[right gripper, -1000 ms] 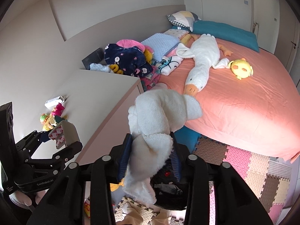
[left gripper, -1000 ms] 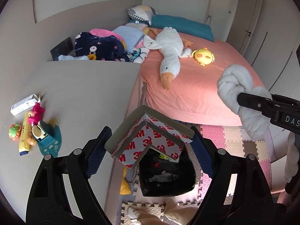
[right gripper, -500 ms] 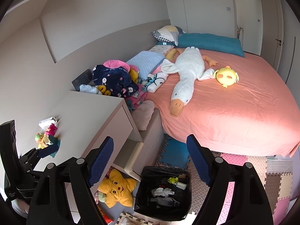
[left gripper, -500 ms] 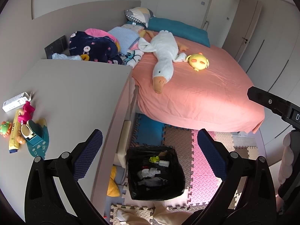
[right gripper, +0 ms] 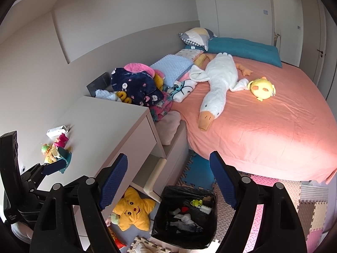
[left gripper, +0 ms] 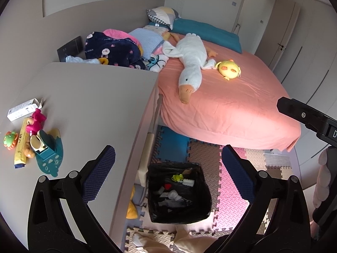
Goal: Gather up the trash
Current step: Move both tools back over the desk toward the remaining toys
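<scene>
A black-lined trash bin [left gripper: 179, 215] stands on the foam floor mats beside the desk, with several bits of trash inside; it also shows in the right wrist view [right gripper: 185, 234]. My left gripper [left gripper: 168, 175] is open and empty, high above the bin. My right gripper [right gripper: 168, 181] is open and empty, also above the bin. A white carton [left gripper: 22, 109] and a yellow packet [left gripper: 20, 145] lie among small toys at the desk's left edge.
The grey desk [left gripper: 94, 105] fills the left. A pink bed [left gripper: 231, 105] with a white goose plush [left gripper: 191, 63] and a yellow chick plush [left gripper: 228, 69] lies behind. A yellow star plush [right gripper: 132, 210] lies on the floor under the desk.
Both grippers have opened: the left let go of the 3M box and the right let go of the white fluffy cloth. Both now sit higher above the bin.
</scene>
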